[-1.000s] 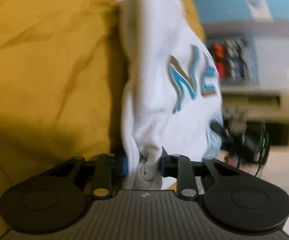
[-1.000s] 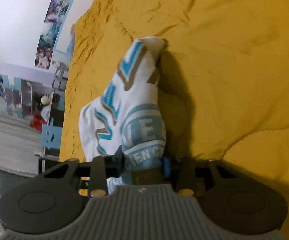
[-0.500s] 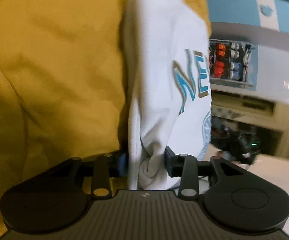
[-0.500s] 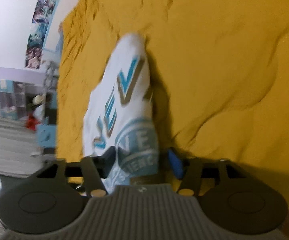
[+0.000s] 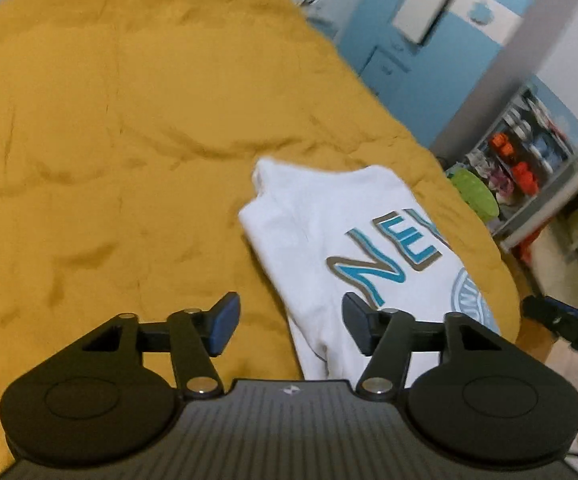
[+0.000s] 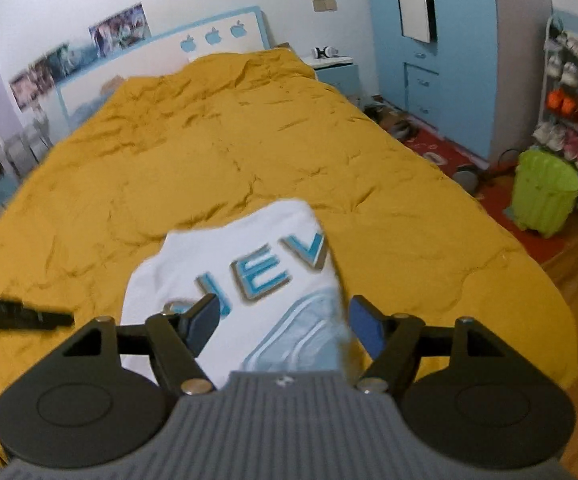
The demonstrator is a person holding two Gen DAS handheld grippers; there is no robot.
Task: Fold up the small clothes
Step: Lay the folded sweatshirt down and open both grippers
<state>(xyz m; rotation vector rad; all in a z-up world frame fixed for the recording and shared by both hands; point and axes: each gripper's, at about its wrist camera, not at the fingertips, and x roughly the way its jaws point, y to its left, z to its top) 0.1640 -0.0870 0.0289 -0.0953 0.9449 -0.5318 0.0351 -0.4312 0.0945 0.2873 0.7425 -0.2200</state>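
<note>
shirt: white printed cotton T-shirt (image 6: 225, 276) lies folded on yellow quilted bed (image 6: 249, 160) (near edge, within reach) | left gripper (image 5: 289, 324) fingers opening, nothing between | right gripper (image 6: 285, 326) fingers opening, released above shirt

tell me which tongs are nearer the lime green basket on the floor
Right. The right tongs sit over the white printed shirt's basket-side edge; the left tongs straddle its far edge, away from the lime green basket.

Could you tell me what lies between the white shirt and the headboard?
Only bare, wrinkled yellow bedspread, from the white shirt up to the headboard, as the right wrist view shows.
</note>
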